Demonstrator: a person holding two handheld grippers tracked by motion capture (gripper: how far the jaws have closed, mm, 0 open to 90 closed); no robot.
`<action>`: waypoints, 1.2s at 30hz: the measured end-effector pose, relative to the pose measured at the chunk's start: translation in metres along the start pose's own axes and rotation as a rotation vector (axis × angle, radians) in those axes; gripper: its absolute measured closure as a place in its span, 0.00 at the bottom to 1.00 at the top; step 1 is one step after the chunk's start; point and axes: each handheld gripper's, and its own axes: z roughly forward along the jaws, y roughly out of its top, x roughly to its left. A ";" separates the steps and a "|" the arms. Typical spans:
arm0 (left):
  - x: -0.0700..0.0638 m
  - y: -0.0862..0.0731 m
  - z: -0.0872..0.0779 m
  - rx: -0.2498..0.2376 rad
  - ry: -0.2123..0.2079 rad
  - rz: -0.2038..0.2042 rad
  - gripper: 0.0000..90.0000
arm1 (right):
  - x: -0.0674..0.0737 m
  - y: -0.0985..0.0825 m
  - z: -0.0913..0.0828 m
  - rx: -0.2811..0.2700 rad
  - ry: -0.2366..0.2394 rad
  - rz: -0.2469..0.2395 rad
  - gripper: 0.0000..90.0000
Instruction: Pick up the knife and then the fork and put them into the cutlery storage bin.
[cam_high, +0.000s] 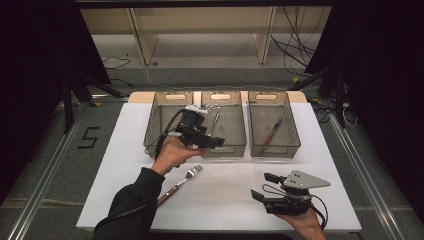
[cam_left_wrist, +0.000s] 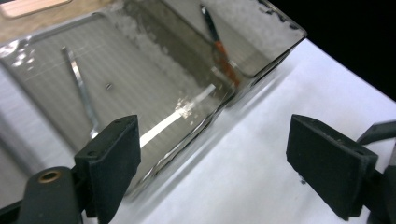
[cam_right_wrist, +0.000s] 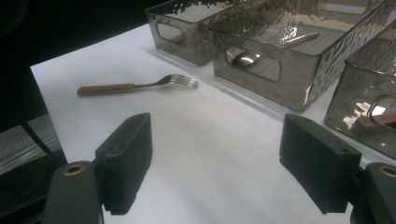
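I had the left hand-held gripper (cam_high: 218, 141) over the near rim of the middle bin (cam_high: 224, 145), its jaws wide with nothing between them. In the left gripper view its pads framed the bin's near wall and the bare white worktop (cam_left_wrist: 243, 182) beside it. A spoon (cam_high: 215, 123) lay inside the middle bin; in the right gripper view its bowl showed through the handle cut-out (cam_right_wrist: 244, 58).

The right hand-held gripper (cam_high: 264, 186) sat low near the front right corner of the worktop (cam_high: 225, 200), jaws also wide and empty, pointing left across the open surface.

The fork (cam_high: 181, 181) lay on the worktop just near of the left bin (cam_high: 165, 120), wooden handle toward the near left, tines toward the bins. My left forearm (cam_high: 140, 200) crossed right over the handle end, so that part was partly covered from above. In the right gripper view the fork (cam_right_wrist: 140, 85) lay clear and flat.

3 bins stood in a row along the far edge, almost touching each other. The right bin (cam_high: 292, 130) held a red-handled utensil (cam_high: 271, 131), lying lengthwise.

Open room lay between the fork and the right hand-held gripper: a broad bare stretch of worktop. The near edge ran close below the right hand (cam_high: 305, 225).
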 end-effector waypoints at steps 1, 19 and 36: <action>0.002 -0.006 -0.003 0.005 0.007 0.003 0.19 | 0.000 0.000 0.000 -0.001 -0.001 0.001 0.29; 0.018 -0.071 -0.033 0.175 0.142 0.015 0.19 | 0.000 0.000 0.000 -0.002 -0.004 0.000 0.29; 0.023 -0.111 -0.028 0.390 0.202 0.015 0.20 | 0.000 0.000 -0.001 0.000 -0.006 -0.009 0.29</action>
